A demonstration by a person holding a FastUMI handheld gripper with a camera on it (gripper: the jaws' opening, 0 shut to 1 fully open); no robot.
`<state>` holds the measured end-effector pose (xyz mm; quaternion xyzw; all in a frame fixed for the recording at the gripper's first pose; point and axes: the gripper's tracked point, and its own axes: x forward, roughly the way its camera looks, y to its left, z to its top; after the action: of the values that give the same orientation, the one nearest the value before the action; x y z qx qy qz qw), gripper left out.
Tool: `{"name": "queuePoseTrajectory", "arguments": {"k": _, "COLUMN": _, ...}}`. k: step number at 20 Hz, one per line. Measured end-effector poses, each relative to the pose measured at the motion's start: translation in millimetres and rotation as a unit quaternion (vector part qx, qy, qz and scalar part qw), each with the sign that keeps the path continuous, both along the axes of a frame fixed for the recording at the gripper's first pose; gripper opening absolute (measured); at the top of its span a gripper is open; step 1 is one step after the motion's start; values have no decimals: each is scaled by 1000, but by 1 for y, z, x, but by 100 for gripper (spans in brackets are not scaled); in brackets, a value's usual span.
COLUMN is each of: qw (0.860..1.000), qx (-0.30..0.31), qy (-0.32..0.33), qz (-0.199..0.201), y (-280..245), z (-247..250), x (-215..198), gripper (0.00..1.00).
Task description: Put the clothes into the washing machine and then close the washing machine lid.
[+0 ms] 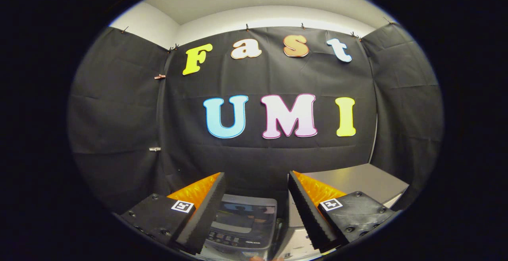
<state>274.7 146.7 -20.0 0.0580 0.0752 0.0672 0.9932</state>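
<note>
Between your two fingers, at six o'clock from the gripper [256, 181], sits the washing machine [242, 223]; your gripper is spread wide and holds nothing, with the machine's glossy dark lid [243, 213] showing in the gap and a row of buttons on its near edge. Whether that lid is fully down or partly raised you cannot tell from this angle, and no clothes are between or just ahead of the fingers. At about three o'clock from the machine, just beside it, a grey table [357, 181] runs behind your right finger. Beyond everything hangs the black cloth wall [119, 114]. The risk from here is judgement of height: you are holding the gripper high and looking level, so a blind descent could knock a fingertip on the lid or the table edge.
</note>
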Motion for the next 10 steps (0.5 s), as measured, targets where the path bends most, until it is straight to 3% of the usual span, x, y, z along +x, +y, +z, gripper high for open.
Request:
{"name": "queuePoseTrajectory", "arguments": {"k": 3, "qw": 1000, "qx": -9, "qy": -14, "qz": -12, "y": -30, "z": 8, "x": -35, "gripper": 99}}
{"name": "queuePoseTrajectory", "arguments": {"k": 10, "qw": 994, "qx": 0, "qy": -61, "qz": -90, "y": -119, "z": 13, "x": -104, "gripper": 99}}
